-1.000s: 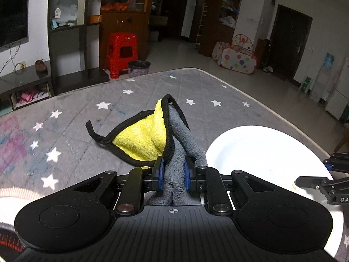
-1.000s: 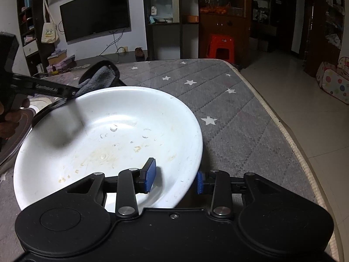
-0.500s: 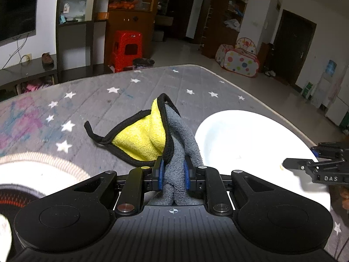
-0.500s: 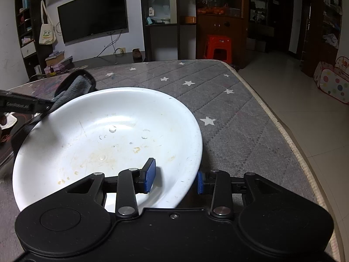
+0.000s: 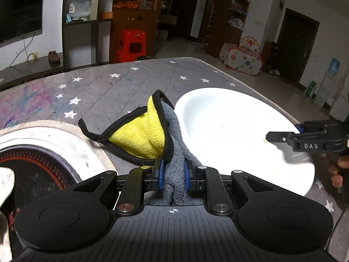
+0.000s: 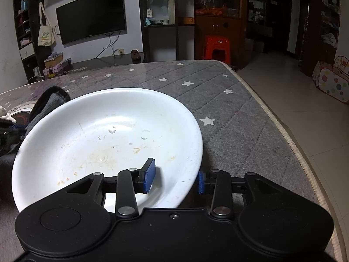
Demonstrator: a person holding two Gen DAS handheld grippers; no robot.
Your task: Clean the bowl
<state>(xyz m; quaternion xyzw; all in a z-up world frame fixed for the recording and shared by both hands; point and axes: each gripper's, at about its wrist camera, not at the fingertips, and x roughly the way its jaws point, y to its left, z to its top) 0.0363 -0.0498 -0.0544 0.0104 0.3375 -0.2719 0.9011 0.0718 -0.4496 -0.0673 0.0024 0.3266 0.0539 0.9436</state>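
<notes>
Your left gripper [image 5: 173,174] is clenched on the gray-and-yellow cloth [image 5: 150,135], which stands just left of the bowl [image 6: 104,139] on the starred mat [image 6: 235,118]. Your right gripper [image 6: 175,178] straddles the bowl's near rim with both pads apart from it; I judge the hold too loose. Firm it up before wiping, then press the cloth on the yellowish residue at the centre. The bowl is round, with no long axis, tilted slightly, opening upward.
</notes>
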